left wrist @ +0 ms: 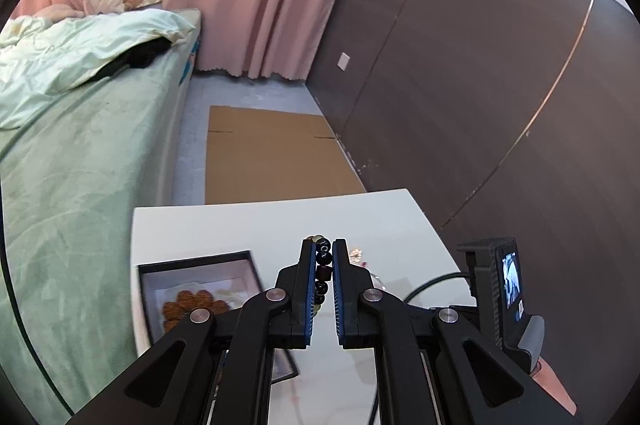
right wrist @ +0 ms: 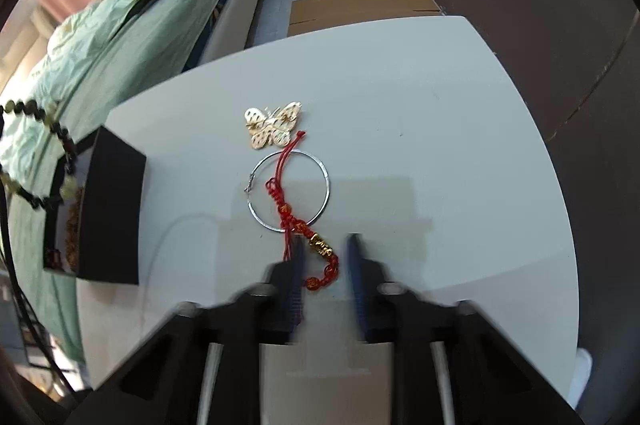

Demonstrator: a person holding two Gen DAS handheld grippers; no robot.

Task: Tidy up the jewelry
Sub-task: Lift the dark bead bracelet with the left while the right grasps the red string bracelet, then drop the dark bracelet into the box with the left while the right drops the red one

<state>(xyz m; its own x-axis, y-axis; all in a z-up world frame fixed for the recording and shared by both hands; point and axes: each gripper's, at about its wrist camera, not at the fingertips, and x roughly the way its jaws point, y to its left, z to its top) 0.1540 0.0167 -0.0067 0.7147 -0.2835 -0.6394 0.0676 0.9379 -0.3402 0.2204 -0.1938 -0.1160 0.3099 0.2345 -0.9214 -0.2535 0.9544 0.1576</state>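
While a silver hoop [right wrist: 289,189] underlies it, the red bracelet [right wrist: 316,245] abuts the butterfly [right wrist: 273,129].

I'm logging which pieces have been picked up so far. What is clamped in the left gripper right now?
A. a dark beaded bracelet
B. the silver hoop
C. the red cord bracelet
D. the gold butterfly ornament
A: the left wrist view shows the left gripper shut on a dark beaded bracelet, while the butterfly ornament, silver hoop and red cord bracelet lie on the white table.
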